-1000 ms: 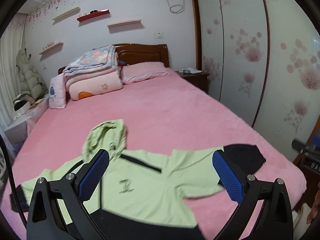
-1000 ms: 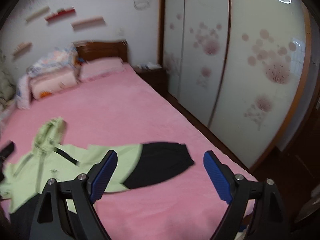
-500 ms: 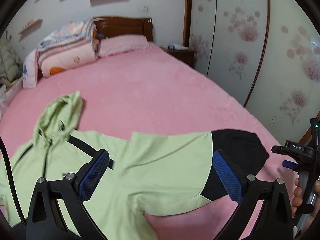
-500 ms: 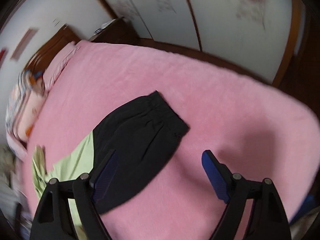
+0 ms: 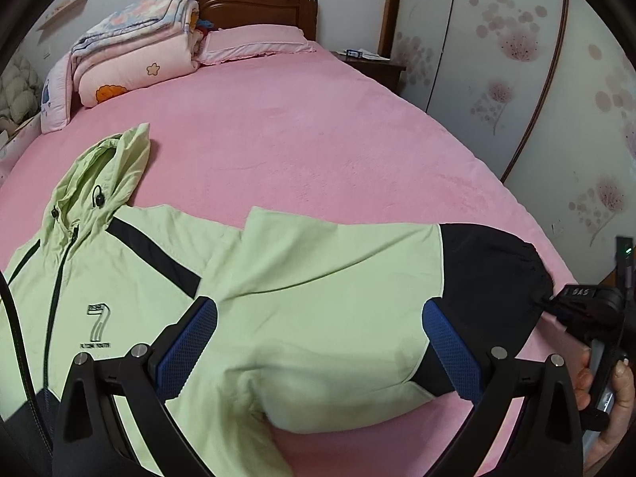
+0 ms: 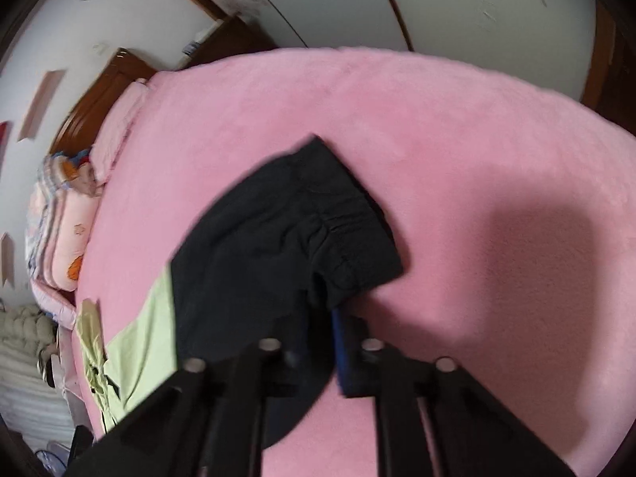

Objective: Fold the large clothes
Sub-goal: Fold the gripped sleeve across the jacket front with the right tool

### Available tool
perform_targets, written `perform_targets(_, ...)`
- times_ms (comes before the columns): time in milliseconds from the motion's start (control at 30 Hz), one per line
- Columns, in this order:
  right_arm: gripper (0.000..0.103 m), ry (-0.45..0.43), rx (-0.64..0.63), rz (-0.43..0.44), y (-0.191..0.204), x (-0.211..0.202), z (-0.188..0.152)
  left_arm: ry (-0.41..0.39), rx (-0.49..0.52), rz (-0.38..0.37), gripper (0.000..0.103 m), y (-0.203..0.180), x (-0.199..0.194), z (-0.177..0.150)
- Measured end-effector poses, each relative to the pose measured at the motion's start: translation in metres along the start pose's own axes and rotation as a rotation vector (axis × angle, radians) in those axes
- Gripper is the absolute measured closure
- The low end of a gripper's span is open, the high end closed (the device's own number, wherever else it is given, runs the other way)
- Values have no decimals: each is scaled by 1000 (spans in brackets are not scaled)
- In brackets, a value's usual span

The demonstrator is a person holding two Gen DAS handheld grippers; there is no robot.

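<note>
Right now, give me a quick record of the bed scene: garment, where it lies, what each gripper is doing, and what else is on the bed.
garment: green and black hooded jacket, front up
place: spread flat on the pink bed
right gripper: jaws have just closed on the black sleeve cuff
left gripper: jaws open above the green sleeve, gripping nothing
also on bed: folded quilts, pink pillow

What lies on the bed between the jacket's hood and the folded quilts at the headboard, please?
Nothing: in the left wrist view only bare pink bedspread separates the hood from the folded quilts.
</note>
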State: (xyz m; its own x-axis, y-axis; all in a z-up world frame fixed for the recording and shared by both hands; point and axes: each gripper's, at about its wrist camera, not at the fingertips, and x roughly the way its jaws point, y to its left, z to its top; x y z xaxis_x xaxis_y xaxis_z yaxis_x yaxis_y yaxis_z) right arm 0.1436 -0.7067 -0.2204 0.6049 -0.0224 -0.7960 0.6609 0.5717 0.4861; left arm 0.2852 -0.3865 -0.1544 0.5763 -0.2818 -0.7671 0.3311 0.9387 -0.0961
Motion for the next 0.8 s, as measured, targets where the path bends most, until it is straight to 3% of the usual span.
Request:
perform_targets(67, 97, -78, -101, 18, 26, -27, -6, -1, 0, -9, 0, 11, -13, 4)
perform_targets(233, 97, -194, -359, 171, 113, -104, -42, -11, -27, -16, 0, 62, -60, 15)
perform_targets(400, 97, -192, -603, 338, 215, -146, -109, -80, -67, 43, 0, 135, -115, 12)
perform_targets(500, 97, -139, -730, 392, 265, -140, -163, -94, -98, 92, 0, 185, -137, -2)
perform_targets(600, 96, -57, -828, 384, 299, -106, -219, -80, -151, 127, 0, 236, -145, -25)
perform_targets(800, 92, 119, -980, 224, 318, -7, -313, 39, -216, 106, 0, 296, -119, -74)
